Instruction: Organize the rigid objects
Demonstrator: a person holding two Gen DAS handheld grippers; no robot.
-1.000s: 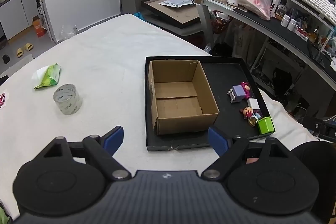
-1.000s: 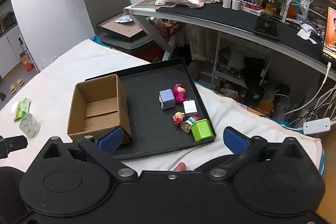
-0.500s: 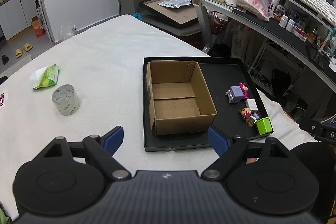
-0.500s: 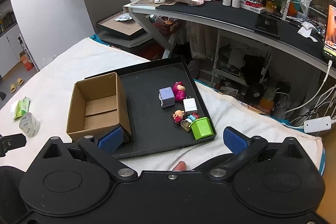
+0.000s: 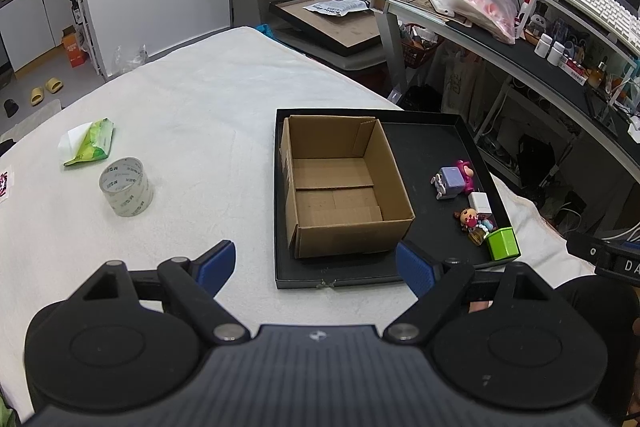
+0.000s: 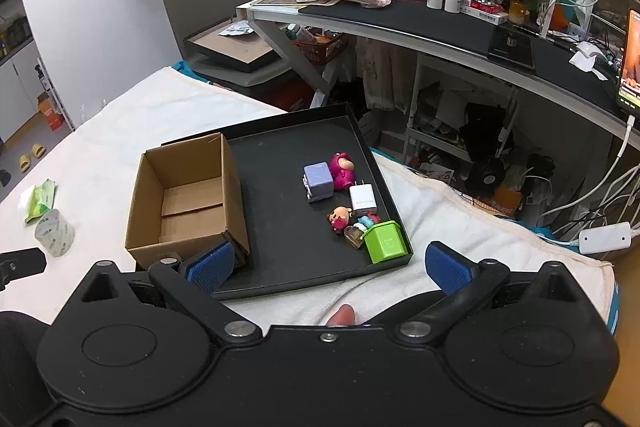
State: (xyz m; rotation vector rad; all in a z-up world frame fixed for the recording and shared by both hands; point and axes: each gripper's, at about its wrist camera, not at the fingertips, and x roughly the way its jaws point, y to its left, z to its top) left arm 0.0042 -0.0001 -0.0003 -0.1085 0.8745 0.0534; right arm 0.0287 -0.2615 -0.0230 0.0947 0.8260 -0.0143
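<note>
White cloth covers the table point(image 5: 208, 99), where one black tray point(image 6: 296, 267) holds one empty open cardboard box point(image 6: 188, 195) on its left and six small trinkets point(image 6: 352, 203) along its right edge, while the left gripper point(image 5: 316, 265) and right gripper point(image 6: 328, 263) hover wide open, holding nothing.

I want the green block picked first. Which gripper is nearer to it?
Right. The right gripper hangs just short of the tray's near edge, with the green block between its open fingers. The left gripper faces the cardboard box, the block off to its right.
</note>
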